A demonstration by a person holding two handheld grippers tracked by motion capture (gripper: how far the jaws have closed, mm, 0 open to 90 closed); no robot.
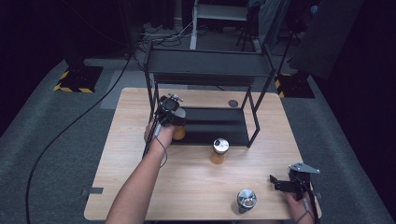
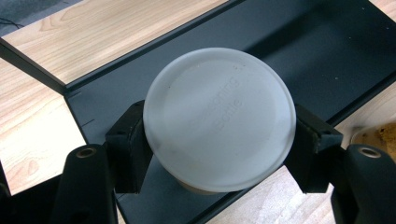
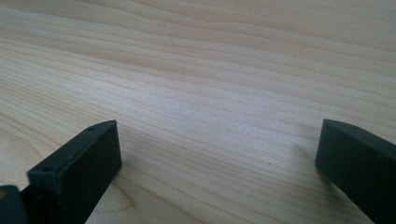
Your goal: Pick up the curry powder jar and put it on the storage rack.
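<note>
My left gripper (image 1: 173,120) is shut on a spice jar (image 1: 179,133) with amber contents, at the front left corner of the black rack's lower tray (image 1: 219,126). In the left gripper view the jar's round white lid (image 2: 219,116) sits between both black pads (image 2: 128,149), just above the black tray (image 2: 299,51). At the table's front right corner my right gripper (image 1: 280,183) rests low and open. The right gripper view has its jaws wide apart around the gripper's centre (image 3: 219,154), with bare wood between them.
The black two-tier rack (image 1: 210,65) stands at the back middle of the wooden table (image 1: 140,186). A second jar (image 1: 219,150) with a dark lid stands in front of the rack. A third jar (image 1: 246,199) with a silvery lid stands near the front edge.
</note>
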